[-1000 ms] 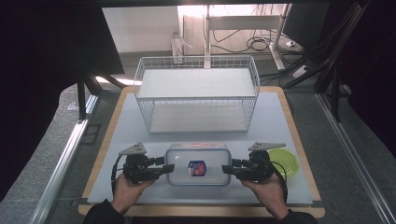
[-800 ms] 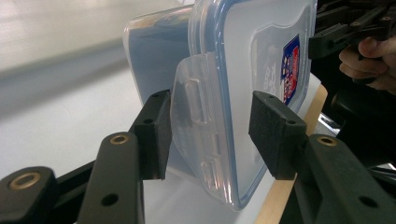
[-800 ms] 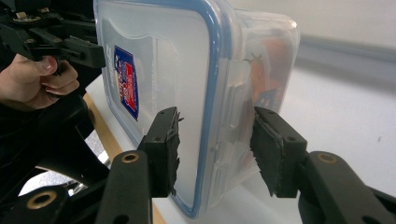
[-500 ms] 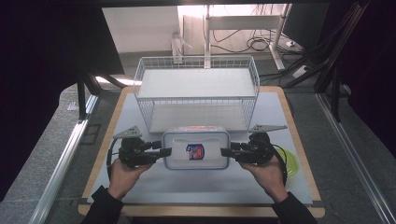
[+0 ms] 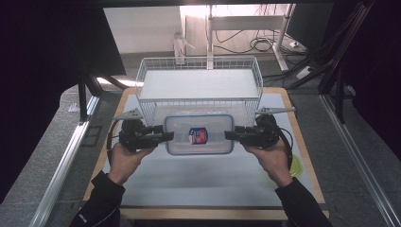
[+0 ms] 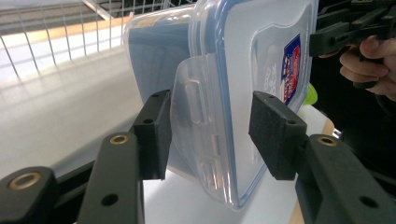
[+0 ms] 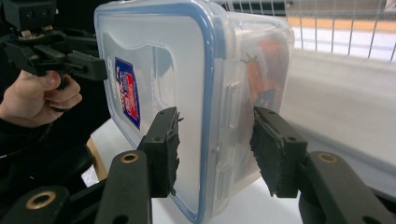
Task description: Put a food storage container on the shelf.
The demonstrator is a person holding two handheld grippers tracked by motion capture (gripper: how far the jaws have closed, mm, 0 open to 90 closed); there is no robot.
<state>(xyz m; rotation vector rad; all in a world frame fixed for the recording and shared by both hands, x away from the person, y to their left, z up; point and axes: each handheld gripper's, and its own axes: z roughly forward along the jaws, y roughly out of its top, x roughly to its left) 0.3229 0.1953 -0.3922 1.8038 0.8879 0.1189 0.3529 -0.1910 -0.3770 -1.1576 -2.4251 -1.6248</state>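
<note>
Held between 2 grippers over the table (image 5: pixel 203 184), just in front of the wire basket (image 5: pixel 198 85): a clear plastic container (image 5: pixel 199 134) with a blue-rimmed lid and a red-and-blue label (image 5: pixel 198 135) on top. Left gripper (image 5: pixel 166 137) at the container's left short end, right gripper (image 5: pixel 230 135) at its right short end. In the left gripper view, jaws parted about the width of the end, one pad (image 6: pixel 156 135) against the side clasp (image 6: pixel 196 116), the other pad against the lid face; gripping the container (image 6: pixel 243 84). In the right gripper view, same arrangement: pads (image 7: pixel 163 149) either side of the end clasp, container (image 7: pixel 187 93) clamped between them. Inside the container, something orange (image 7: pixel 261 65), too blurred through the wall to name. Basket with a pale flat floor, nothing seen inside. Green object (image 5: pixel 297 165) on the table by the right hand (image 5: pixel 269 158), partly hidden.
</note>
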